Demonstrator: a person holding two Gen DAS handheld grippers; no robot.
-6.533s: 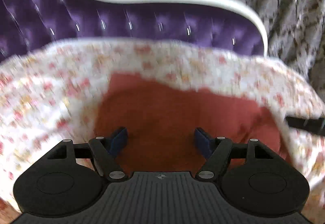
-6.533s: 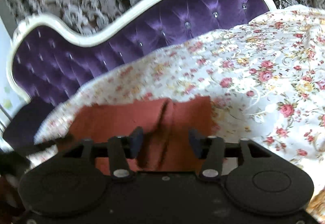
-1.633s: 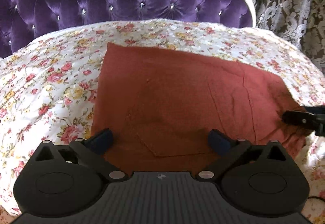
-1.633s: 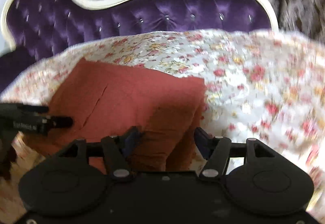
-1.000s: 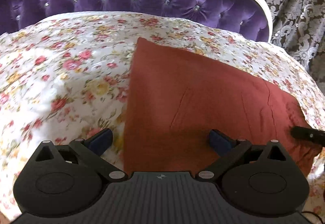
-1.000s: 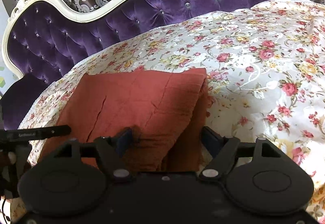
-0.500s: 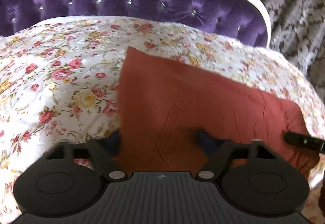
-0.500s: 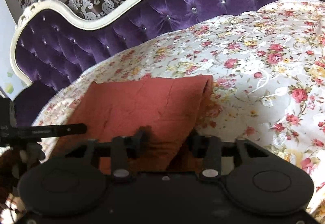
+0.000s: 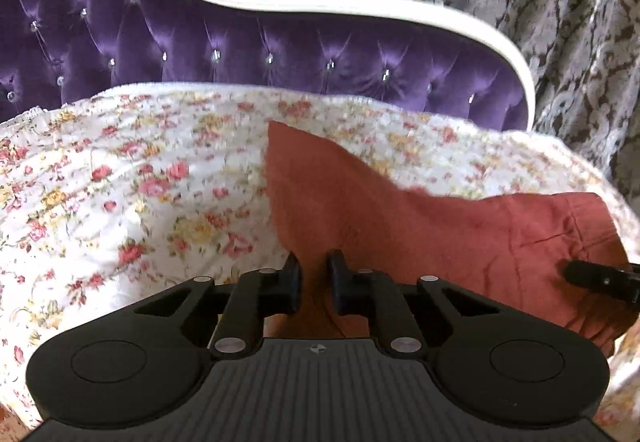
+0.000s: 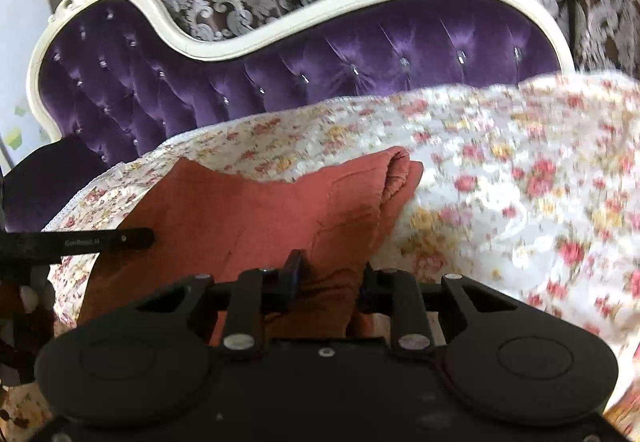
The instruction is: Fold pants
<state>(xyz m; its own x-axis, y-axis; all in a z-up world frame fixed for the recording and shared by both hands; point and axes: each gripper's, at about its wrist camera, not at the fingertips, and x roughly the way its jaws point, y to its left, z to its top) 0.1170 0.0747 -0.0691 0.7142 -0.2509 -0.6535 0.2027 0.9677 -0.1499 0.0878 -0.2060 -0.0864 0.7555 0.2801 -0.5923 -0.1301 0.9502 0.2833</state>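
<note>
The rust-red folded pants (image 9: pixel 440 234) lie on a floral bedspread (image 9: pixel 120 181). My left gripper (image 9: pixel 314 278) is shut on the near left edge of the pants, with cloth pinched between the narrow jaws. My right gripper (image 10: pixel 330 276) is shut on the thicker near right edge of the pants (image 10: pixel 280 209), a bunch of cloth filling the jaws. The near edge looks lifted. The right gripper's finger (image 9: pixel 600 278) shows at the right in the left wrist view, and the left gripper's finger (image 10: pixel 80 240) at the left in the right wrist view.
A purple tufted headboard (image 9: pixel 280 53) with a white frame (image 10: pixel 320 5) stands behind the bed. A grey patterned curtain (image 9: pixel 560 1) hangs behind it. The floral bedspread (image 10: pixel 520 181) spreads wide to the right of the pants.
Both grippers have closed on the near edge of the pants, from open about a second ago. The near edge has risen and both views have tilted upward.
</note>
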